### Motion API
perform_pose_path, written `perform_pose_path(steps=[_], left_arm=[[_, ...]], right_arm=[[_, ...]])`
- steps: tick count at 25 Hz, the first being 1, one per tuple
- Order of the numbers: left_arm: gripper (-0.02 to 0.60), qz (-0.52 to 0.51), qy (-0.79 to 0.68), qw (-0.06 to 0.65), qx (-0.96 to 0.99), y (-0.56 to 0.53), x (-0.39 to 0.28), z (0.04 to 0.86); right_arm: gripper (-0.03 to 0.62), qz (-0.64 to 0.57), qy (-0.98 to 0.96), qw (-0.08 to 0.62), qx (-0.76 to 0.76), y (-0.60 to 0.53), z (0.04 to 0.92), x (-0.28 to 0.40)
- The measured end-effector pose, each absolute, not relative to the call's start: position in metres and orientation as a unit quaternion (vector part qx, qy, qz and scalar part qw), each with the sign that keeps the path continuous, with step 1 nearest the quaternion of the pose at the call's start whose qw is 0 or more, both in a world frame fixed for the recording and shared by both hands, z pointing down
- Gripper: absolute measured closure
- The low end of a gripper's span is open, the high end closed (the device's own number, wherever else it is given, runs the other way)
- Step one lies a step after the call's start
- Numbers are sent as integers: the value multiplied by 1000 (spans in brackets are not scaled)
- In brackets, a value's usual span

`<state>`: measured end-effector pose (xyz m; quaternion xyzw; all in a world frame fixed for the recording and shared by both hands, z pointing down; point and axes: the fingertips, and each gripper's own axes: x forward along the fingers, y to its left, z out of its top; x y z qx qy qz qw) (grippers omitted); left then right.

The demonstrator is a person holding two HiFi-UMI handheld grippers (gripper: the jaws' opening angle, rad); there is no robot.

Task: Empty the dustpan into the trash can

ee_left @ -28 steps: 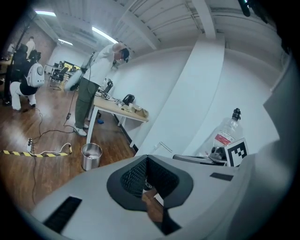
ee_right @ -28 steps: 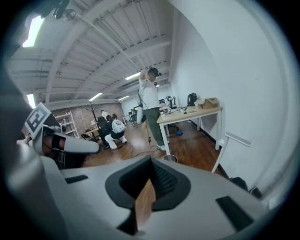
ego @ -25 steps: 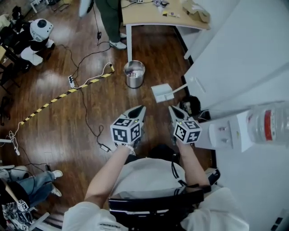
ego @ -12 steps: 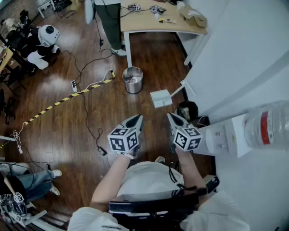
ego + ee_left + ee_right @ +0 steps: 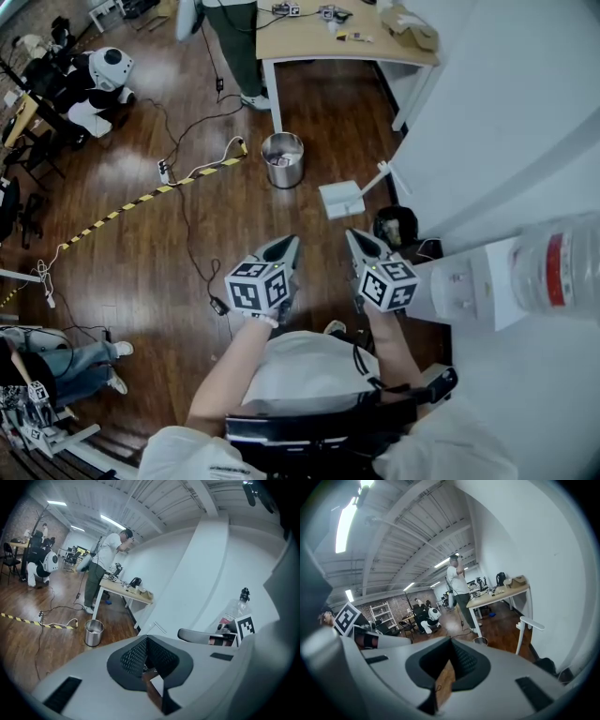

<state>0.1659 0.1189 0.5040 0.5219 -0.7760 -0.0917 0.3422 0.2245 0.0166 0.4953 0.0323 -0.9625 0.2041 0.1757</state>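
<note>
A small round steel trash can (image 5: 282,159) stands on the wooden floor in front of me, also seen in the left gripper view (image 5: 93,632). A white dustpan (image 5: 339,199) lies on the floor just right of it, its long white handle (image 5: 380,174) leaning toward the wall. My left gripper (image 5: 292,240) and right gripper (image 5: 351,234) hover side by side short of the dustpan, both shut and empty. In the left gripper view the left gripper's (image 5: 146,639) jaws meet at the tip. The right gripper's (image 5: 451,641) jaws do too, with the dustpan handle (image 5: 529,623) ahead on the right.
A wooden desk (image 5: 347,42) stands beyond the trash can with a person (image 5: 230,37) beside it. A white wall (image 5: 506,112) and a water dispenser (image 5: 487,281) close off the right. A black object (image 5: 394,225) sits by the dustpan. Yellow-black tape (image 5: 141,195) and cables cross the floor at left.
The head view has shifted slightly and both grippers sit a little lower in the picture, still shut and empty. Dustpan and trash can stay where they were on the floor.
</note>
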Motion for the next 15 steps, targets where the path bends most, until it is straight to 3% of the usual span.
perform_pose_path(steps=[15], left_arm=[[592,-110,-768,338,532,123,144,499]], right_arm=[[595,194,-964,178,41,24,491,207]])
